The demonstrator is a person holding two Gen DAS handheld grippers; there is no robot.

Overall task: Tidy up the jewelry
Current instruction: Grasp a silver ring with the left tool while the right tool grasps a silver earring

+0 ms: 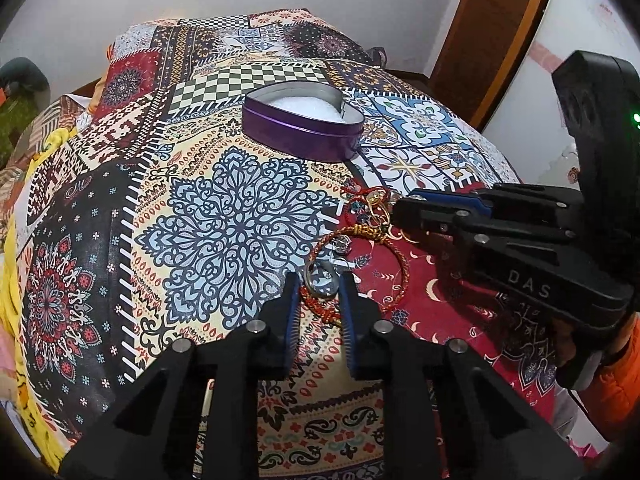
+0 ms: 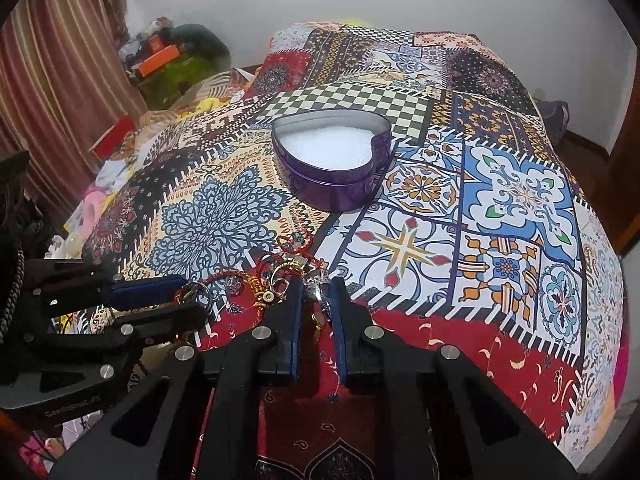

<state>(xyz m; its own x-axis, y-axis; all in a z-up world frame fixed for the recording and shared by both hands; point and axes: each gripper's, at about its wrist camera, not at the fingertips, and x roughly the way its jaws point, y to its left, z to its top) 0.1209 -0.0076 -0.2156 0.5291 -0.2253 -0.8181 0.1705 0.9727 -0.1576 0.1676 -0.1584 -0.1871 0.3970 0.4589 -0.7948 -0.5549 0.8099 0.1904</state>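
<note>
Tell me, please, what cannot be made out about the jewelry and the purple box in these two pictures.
- Right gripper: right wrist view; its fingers cover the piece between them; too small to name.
- Jewelry pile: both views; tangled, so pieces cannot be counted.
- Heart-shaped purple box: both views; white filling hides the bottom.
- Left gripper: silver ring between its fingers; contact unclear.

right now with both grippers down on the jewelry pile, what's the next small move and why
Probably lift the left gripper slightly. Its fingers sit around a silver metal ring that rests on the red-and-gold braided cord bracelets, so a small raise would show whether the ring comes free alone. The open purple heart-shaped tin lies beyond, lined white. The right gripper is closed on small pieces.
</note>
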